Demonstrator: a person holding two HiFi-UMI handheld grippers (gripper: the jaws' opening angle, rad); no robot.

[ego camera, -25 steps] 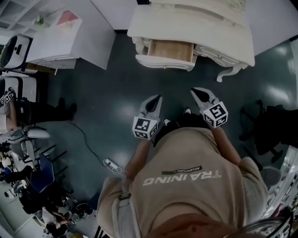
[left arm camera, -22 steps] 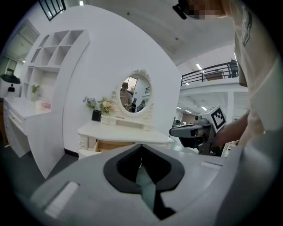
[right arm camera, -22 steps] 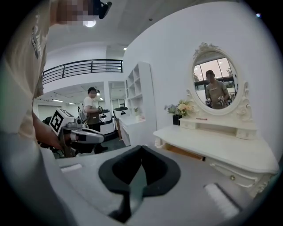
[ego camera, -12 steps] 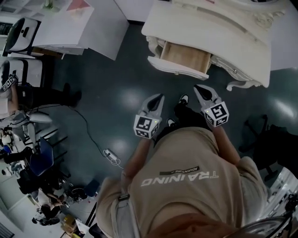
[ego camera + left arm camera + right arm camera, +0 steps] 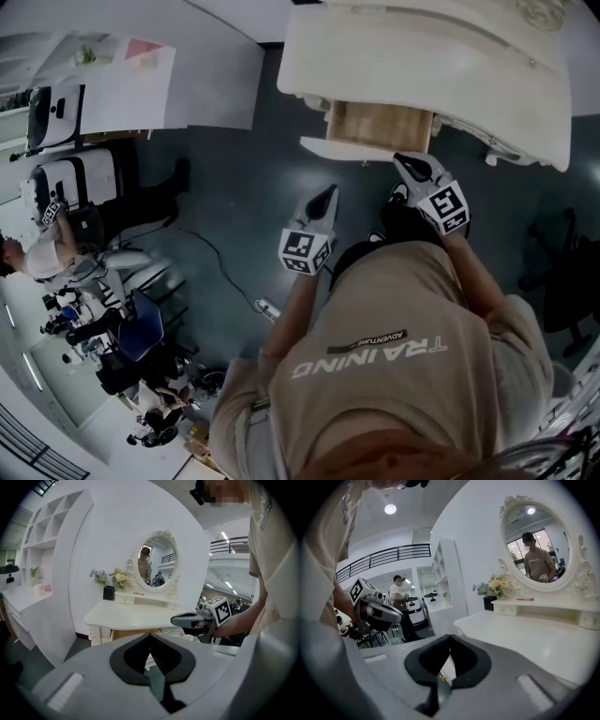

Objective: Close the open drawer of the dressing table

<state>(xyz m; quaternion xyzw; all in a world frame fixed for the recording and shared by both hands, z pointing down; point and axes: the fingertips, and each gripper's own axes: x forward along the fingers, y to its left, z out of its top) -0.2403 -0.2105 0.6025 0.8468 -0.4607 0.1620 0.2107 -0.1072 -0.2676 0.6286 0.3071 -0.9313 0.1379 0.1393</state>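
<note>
The cream dressing table [image 5: 422, 47] fills the top of the head view. Its drawer [image 5: 380, 127] stands pulled out, wooden inside showing, white front [image 5: 347, 150] facing me. My right gripper [image 5: 405, 162] is shut, its tip at the right part of the drawer front; whether it touches is unclear. My left gripper [image 5: 327, 192] is shut and empty, lower and left, apart from the drawer. In the left gripper view the table [image 5: 136, 616] and oval mirror [image 5: 157, 566] lie ahead. In the right gripper view the drawer's small knob [image 5: 439, 678] shows between the jaws.
A white shelf unit [image 5: 141, 84] stands left of the table. A cable and power strip [image 5: 267, 307] lie on the dark floor at the left. Chairs and machines [image 5: 94, 253] crowd the far left, and a black chair [image 5: 562, 272] stands at the right.
The person has walked up to the table, which is now closer in view. Both grippers moved forward; the right one reached the drawer front. The drawer remains open.
</note>
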